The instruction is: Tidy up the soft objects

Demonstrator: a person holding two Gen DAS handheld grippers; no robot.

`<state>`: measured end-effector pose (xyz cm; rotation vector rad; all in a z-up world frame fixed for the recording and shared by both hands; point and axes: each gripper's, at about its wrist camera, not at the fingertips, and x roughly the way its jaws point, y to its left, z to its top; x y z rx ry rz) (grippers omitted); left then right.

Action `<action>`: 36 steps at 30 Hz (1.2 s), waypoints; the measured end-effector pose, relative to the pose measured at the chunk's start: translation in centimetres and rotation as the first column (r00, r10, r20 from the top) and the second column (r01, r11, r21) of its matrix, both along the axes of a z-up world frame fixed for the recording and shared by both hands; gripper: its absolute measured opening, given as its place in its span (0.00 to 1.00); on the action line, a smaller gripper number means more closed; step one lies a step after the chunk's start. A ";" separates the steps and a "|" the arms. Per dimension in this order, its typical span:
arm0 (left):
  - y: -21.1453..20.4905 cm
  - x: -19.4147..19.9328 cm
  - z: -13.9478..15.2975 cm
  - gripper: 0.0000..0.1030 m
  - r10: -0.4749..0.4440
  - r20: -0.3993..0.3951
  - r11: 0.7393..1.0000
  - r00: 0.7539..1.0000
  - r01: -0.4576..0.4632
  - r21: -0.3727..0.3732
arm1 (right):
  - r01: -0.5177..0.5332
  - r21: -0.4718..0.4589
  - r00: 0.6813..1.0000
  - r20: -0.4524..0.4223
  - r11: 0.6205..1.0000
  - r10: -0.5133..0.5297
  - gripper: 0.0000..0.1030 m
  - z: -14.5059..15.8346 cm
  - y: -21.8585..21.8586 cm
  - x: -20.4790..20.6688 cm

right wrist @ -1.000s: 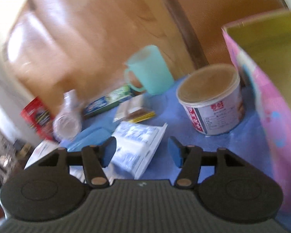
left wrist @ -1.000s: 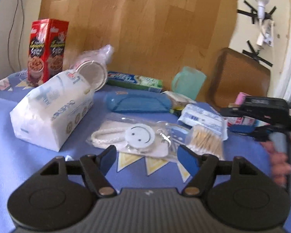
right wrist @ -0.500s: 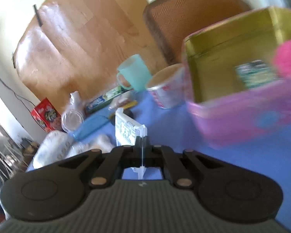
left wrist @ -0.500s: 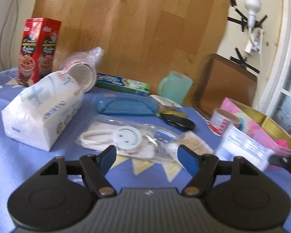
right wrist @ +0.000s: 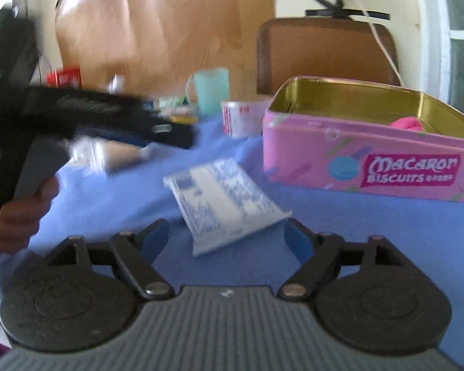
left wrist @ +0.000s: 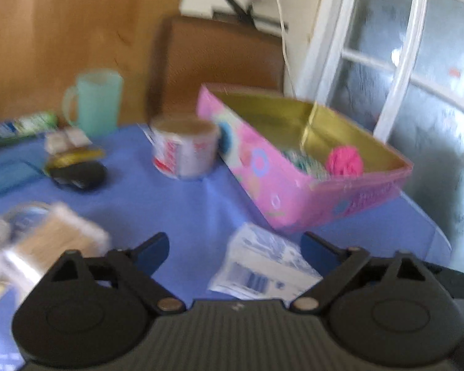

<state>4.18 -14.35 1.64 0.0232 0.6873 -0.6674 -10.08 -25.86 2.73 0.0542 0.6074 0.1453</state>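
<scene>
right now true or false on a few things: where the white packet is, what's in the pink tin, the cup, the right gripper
1. The white packet lies on the blue cloth, outside the pink tin. True.
2. The right gripper grips the packet. False: its jaws have just been opening and stand apart, empty.
3. A pink ball sits in the tin. True.
4. The teal cup stands inside the tin. False: it stands on the table beyond it.
</scene>
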 end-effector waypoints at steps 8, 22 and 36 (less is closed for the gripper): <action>-0.6 -2.2 1.7 0.41 -0.072 -0.017 0.996 0.997 0.071 -0.054 | -0.045 0.037 0.991 0.128 0.998 0.040 0.20 1.9 -0.1 0.9; -2.8 -0.5 2.3 0.82 -0.104 -0.006 0.995 0.995 0.104 -0.003 | 0.018 0.026 0.995 0.097 1.000 -0.021 0.80 1.0 -6.3 -1.6; -5.3 -1.8 -1.9 0.58 -0.084 -0.067 0.994 0.994 0.088 0.062 | -0.023 -0.051 0.997 0.070 0.998 0.027 0.73 -1.4 -3.0 0.6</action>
